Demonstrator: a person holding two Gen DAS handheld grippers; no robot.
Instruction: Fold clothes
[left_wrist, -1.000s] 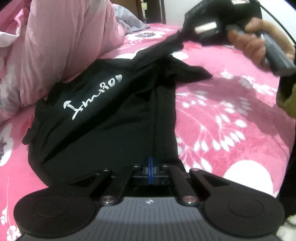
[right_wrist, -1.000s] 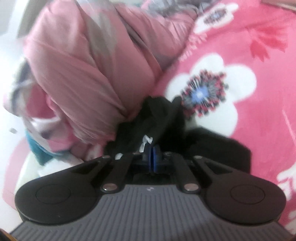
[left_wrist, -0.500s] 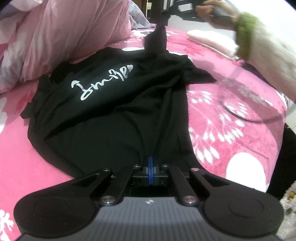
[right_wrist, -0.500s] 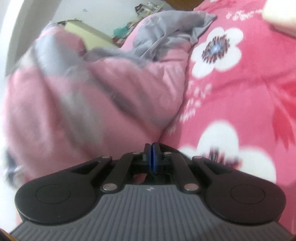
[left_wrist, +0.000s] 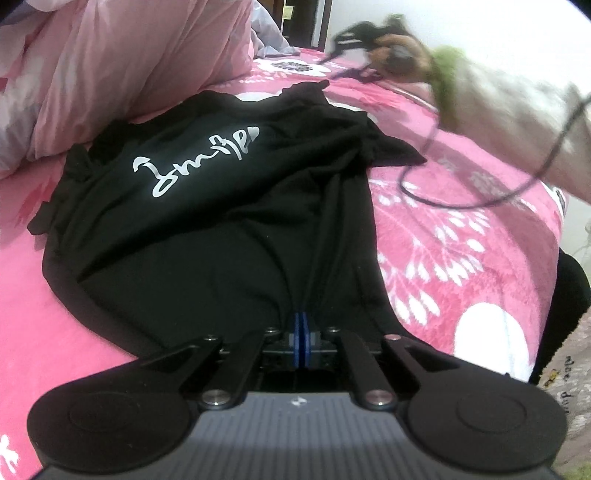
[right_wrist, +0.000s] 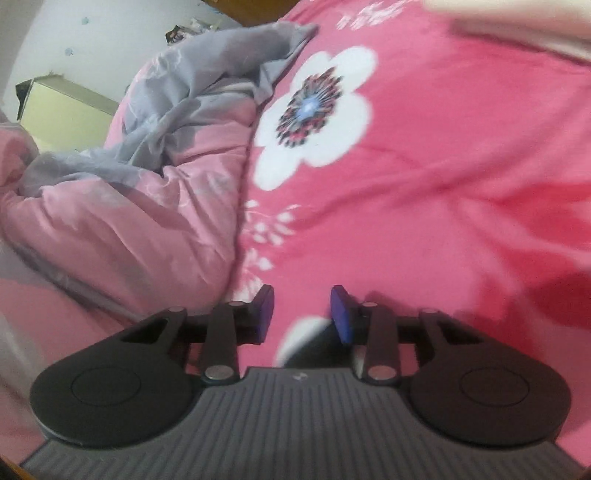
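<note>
Left wrist view: the left gripper (left_wrist: 302, 332) is clamped on the near hem of the black T-shirt (left_wrist: 221, 206), which lies spread, lettering up, on the pink floral bedspread (left_wrist: 461, 240) beside the pink duvet (left_wrist: 129, 62). Right wrist view: the right gripper (right_wrist: 302, 314) has just been opening; its jaws stand apart with nothing between them, over bare bedspread past the shirt's far end. Step in hand, as judged: layout before the first fold. The next move calls for the right gripper to take a fresh hold on a shirt edge while the left holds the hem taut.
</note>
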